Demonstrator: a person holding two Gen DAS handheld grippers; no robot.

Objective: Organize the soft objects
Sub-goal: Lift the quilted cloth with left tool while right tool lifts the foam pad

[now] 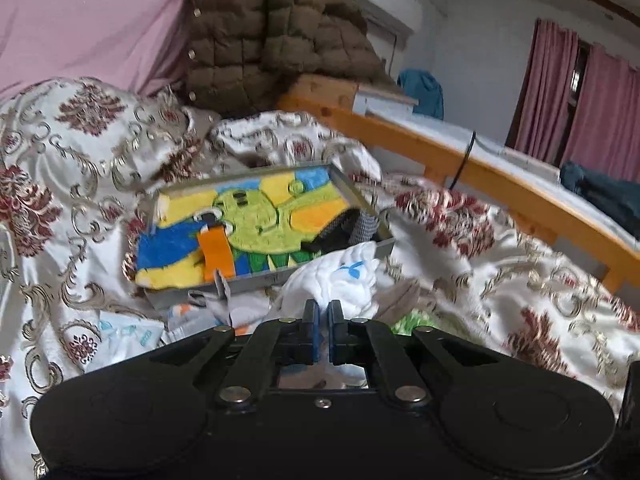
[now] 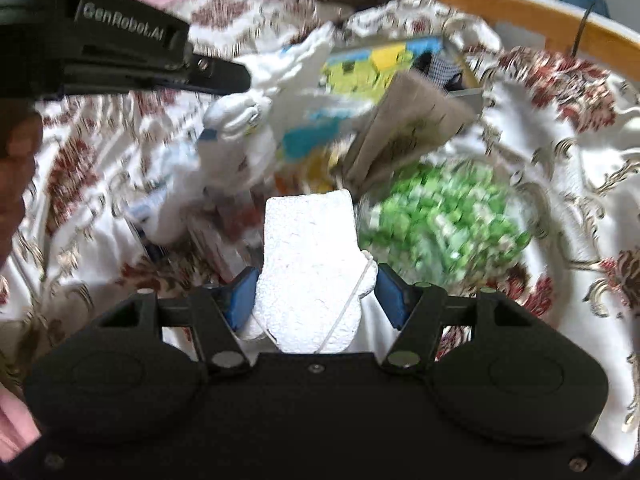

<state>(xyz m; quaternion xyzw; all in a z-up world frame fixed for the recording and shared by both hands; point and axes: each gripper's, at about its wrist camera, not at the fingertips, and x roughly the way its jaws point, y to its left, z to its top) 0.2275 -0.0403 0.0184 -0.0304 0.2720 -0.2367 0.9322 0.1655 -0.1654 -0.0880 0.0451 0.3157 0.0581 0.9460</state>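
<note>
Holding a white cloth [image 1: 340,280] in clenched left tongs [image 1: 323,312], just below the grey tray [image 1: 384,246] at frame centre, towel [image 1: 248,224] lying flat inside. Gripping a white fuzzy piece [image 2: 310,264] in right tongs [image 2: 316,292], blue pads [image 2: 244,296] pressing its sides, long axis running up the frame toward the tray [image 2: 468,96] at upper centre. Both tongs angled downward over the floral bedspread [image 2: 560,128]; left tongs [image 2: 240,76] nearer the tray, entering from upper left.
</note>
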